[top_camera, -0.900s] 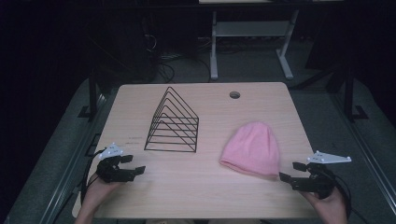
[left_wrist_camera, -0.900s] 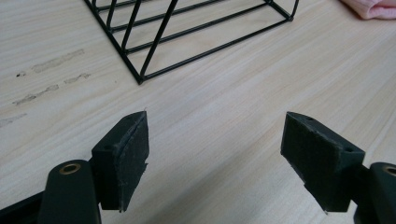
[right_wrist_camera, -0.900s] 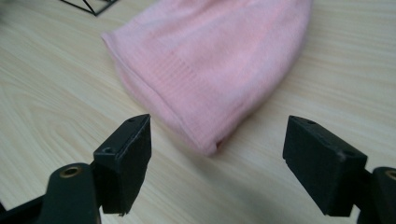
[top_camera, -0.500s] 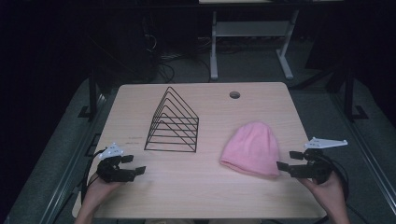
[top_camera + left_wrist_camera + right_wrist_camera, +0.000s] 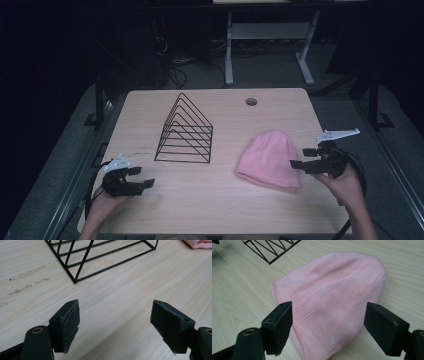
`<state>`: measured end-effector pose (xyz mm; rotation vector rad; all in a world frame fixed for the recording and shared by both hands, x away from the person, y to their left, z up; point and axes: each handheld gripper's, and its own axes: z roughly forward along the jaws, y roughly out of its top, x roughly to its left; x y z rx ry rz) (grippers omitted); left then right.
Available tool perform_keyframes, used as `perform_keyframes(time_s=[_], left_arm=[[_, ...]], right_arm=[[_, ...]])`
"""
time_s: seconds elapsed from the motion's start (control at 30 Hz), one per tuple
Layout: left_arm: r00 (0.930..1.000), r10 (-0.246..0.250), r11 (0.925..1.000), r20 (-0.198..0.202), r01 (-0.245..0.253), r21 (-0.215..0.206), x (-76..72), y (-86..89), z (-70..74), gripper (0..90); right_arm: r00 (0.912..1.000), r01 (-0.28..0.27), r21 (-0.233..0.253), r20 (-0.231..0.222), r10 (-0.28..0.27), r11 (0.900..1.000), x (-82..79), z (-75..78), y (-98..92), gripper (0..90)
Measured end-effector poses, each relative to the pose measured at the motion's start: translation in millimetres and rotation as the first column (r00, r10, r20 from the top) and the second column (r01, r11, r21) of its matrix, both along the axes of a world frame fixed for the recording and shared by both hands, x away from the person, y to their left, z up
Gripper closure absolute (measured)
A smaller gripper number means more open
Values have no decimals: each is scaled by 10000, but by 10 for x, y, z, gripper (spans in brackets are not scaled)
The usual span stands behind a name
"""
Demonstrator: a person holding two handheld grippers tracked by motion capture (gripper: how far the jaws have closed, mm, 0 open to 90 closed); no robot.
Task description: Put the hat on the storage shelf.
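Observation:
A pink knit beanie lies flat on the wooden table, right of centre; in the right gripper view the beanie has its ribbed brim toward the jaws. My right gripper hovers at the beanie's right edge, open, with nothing between the jaws. A black wire triangular rack stands left of centre. My left gripper rests open near the table's front left, pointing at bare wood in front of the rack.
A round cable hole sits near the table's far edge. Bare wood lies between the rack and the front edge. Beyond the table, a white desk frame and cables stand on the dark floor.
My right gripper has moved left and slightly up, from the table's right edge to the beanie's right side. The left gripper has stayed put.

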<state>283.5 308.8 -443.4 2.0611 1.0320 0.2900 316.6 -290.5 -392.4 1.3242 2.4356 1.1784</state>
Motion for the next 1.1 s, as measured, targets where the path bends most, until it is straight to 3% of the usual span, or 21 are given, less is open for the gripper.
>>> perform_keyframes(time_s=[0.63, 0.93, 1.1], left_arm=[[10000, 49, 10000, 10, -49, -11, -26, 37, -2, 236], [10000, 53, 10000, 48, -52, -20, -21, 49, 9, 236], [10000, 83, 10000, 38, -83, -21, -36, 57, 13, 236]], right_arm=[[9983, -364, -277, -463, 351, 9990, 436, 143, 93, 224], [9984, -278, -26, -497, 276, 9996, 638, 195, 75, 225], [9977, -325, -183, -608, 314, 9993, 782, 180, 98, 225]])
